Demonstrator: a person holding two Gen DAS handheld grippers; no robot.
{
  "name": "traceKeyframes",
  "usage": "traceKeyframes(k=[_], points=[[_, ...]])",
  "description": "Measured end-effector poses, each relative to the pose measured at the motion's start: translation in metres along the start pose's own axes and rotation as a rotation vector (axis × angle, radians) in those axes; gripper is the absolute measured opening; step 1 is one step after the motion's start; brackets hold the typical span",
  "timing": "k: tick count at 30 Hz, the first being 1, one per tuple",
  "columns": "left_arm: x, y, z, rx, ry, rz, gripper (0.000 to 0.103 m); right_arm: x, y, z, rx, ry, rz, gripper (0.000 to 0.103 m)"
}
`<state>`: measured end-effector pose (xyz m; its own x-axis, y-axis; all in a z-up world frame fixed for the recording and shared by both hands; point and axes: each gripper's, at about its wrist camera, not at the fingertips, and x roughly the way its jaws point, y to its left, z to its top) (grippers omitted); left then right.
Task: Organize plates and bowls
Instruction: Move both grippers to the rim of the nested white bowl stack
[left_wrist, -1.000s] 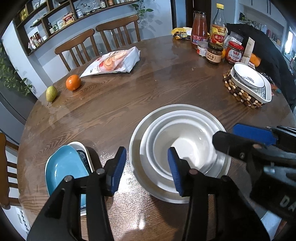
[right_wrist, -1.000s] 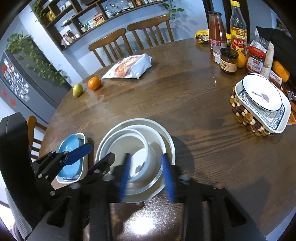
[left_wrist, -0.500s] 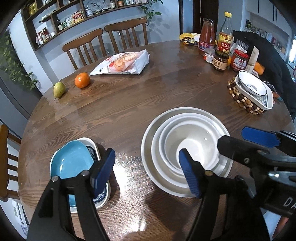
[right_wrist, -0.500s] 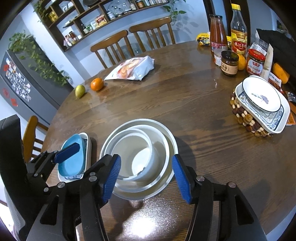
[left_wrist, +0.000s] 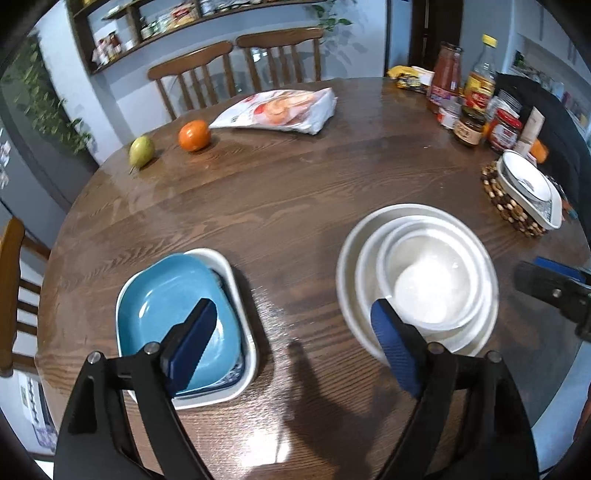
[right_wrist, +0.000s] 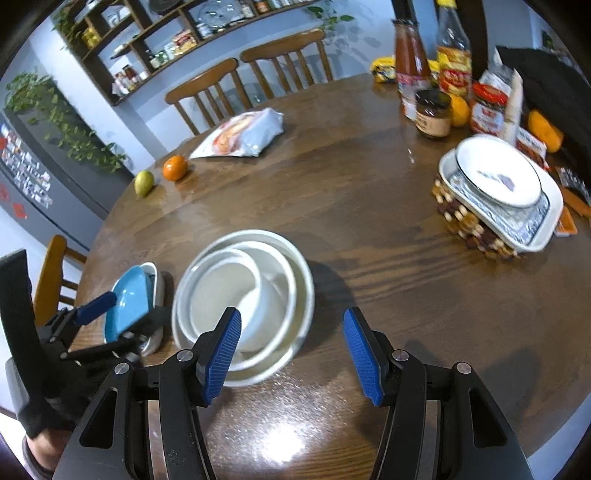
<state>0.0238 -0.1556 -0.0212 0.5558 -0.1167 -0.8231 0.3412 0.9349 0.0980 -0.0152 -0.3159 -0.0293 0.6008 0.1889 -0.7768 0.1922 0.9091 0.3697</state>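
Note:
A stack of nested white bowls (left_wrist: 424, 280) (right_wrist: 240, 291) sits on the round wooden table (left_wrist: 295, 192). To its left a blue dish (left_wrist: 173, 310) (right_wrist: 127, 299) lies inside a white rectangular dish (left_wrist: 236, 280). My left gripper (left_wrist: 291, 343) hangs over bare wood between the two. Its jaws are opening, with nothing between them; the left pad overlaps the blue dish and the right pad overlaps the bowls' rim. My right gripper (right_wrist: 291, 356) stands open and empty just in front of the bowls. At the right, a white plate (right_wrist: 498, 177) rests in a patterned dish on a bead trivet.
A pear (left_wrist: 141, 151), an orange (left_wrist: 194, 135) and a snack bag (left_wrist: 280, 110) lie at the far side. Bottles and jars (right_wrist: 432, 114) crowd the far right. Two wooden chairs (left_wrist: 236, 70) stand behind the table, another chair (left_wrist: 11, 295) at the left.
The left gripper swung left from the bowl stack toward the blue dish and its jaws widened. The right gripper's jaws spread apart from the inner bowl's wall and drew back a little.

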Motion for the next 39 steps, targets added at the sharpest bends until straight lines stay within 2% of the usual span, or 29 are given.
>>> traceKeyframes(k=[1,2,4,7,15,21,30,34,37,39], points=[[0.000,0.002,0.000,-0.006,0.003,0.005,0.086,0.000,-0.003,0.000,0.007,0.001,-0.004,0.065],[0.001,0.005,-0.001,-0.012,0.006,0.014,0.090,0.000,-0.007,0.000,0.013,0.001,-0.015,0.076],[0.001,0.010,-0.001,-0.023,0.010,0.028,0.098,-0.001,-0.011,-0.001,0.022,-0.008,-0.032,0.080],[0.001,0.016,-0.001,-0.044,0.013,0.052,0.099,-0.001,-0.014,0.001,0.020,-0.007,-0.037,0.080],[0.006,0.025,-0.002,-0.075,0.028,0.053,0.099,0.007,-0.022,0.004,0.026,0.015,-0.053,0.080],[0.011,0.017,0.001,-0.055,0.022,0.064,0.099,0.016,-0.028,0.006,0.038,0.027,-0.050,0.080],[0.022,0.006,0.007,-0.012,0.031,0.061,0.090,0.027,-0.038,0.010,0.072,0.043,-0.032,0.080],[0.025,0.006,0.008,-0.013,0.034,0.050,0.087,0.031,-0.039,0.010,0.078,0.057,-0.024,0.076],[0.026,0.005,0.010,-0.002,0.031,0.053,0.087,0.038,-0.041,0.011,0.088,0.076,-0.021,0.067],[0.027,0.003,0.012,0.008,0.030,0.054,0.086,0.040,-0.042,0.011,0.093,0.078,-0.018,0.067]])
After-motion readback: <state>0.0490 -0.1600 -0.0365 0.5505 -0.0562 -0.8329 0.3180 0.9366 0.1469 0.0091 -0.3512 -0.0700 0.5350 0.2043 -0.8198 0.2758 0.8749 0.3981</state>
